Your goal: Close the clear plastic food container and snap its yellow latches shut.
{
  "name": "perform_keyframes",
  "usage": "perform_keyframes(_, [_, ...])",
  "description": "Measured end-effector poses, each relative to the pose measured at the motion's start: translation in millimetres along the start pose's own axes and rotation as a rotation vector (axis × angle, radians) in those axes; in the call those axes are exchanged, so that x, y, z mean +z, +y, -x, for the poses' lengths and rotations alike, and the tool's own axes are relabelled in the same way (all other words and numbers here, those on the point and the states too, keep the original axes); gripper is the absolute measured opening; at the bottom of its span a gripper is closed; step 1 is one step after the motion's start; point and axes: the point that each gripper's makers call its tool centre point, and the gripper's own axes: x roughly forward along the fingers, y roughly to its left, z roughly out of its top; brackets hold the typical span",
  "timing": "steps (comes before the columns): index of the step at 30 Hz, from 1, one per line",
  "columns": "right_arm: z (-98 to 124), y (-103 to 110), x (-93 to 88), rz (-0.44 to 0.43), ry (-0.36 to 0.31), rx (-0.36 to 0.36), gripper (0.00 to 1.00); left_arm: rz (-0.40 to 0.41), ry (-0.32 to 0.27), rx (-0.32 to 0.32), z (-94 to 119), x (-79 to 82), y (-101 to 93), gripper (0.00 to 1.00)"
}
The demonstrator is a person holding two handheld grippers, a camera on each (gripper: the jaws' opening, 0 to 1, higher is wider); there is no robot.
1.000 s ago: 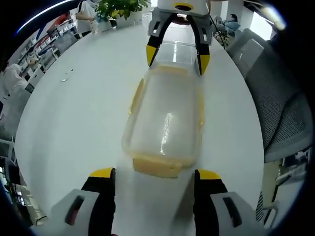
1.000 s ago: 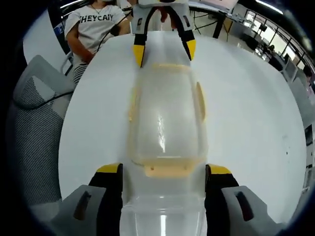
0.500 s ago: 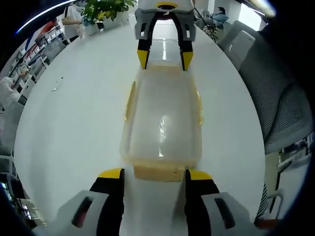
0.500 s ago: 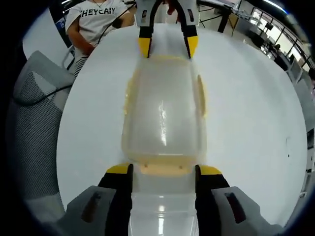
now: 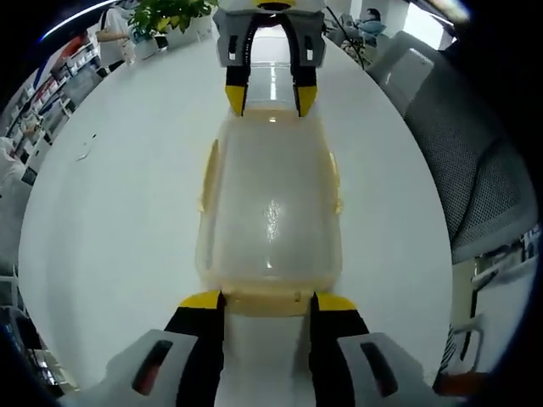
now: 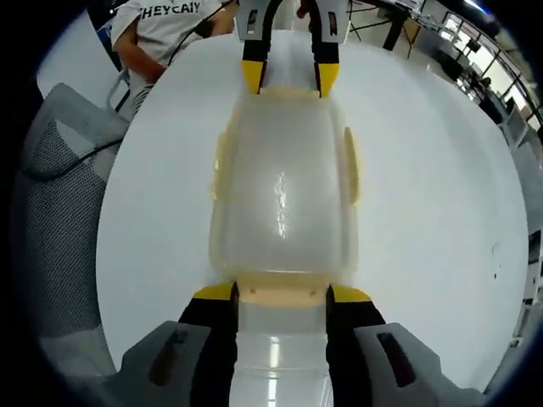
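Note:
The clear plastic container [image 5: 270,203] lies lengthwise on the white table, lid on, with a yellow latch on each long side [image 5: 206,174] [image 5: 334,180]. My left gripper [image 5: 267,302] has its jaws closed in against both ends of the near yellow end latch [image 5: 268,298]. The right gripper [image 5: 271,95] straddles the far end. In the right gripper view the same container [image 6: 282,191] runs away from me. My right gripper [image 6: 282,294] pinches its near end latch [image 6: 282,293], and the left gripper [image 6: 291,78] sits at the far end.
The round white table [image 5: 110,212] has bare surface on both sides of the container. A grey mesh chair [image 5: 475,170] stands past the table edge. A seated person in a white T-shirt [image 6: 165,34] is at the far side. Potted plants [image 5: 165,13] stand at the back.
Both grippers have moved in toward the container's ends and their jaws have narrowed until they touch the end latches. The container stays in place.

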Motion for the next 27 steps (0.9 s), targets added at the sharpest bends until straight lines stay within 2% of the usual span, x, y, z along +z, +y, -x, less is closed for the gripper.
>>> perform_keyframes(9, [-0.7,-1.6,0.0,0.002,0.034,0.005,0.38,0.007,-0.009,-0.012,-0.1,-0.2,-0.4,0.34])
perform_keyframes(16, [-0.4,-2.6,-0.9,0.014,0.040,0.013,0.39,0.001,0.035,-0.018,-1.2,1.9,0.7,0.35])
perform_keyframes(22, [0.5,-2.8,-1.1,-0.003,0.030,0.005,0.37,0.015,0.016,-0.008,0.1,0.6,-0.6,0.35])
perform_keyframes(27, [1.5,-6.9,-1.7,0.020,0.013,0.002,0.37,0.024,-0.001,-0.001,0.7,1.1,-1.0,0.34])
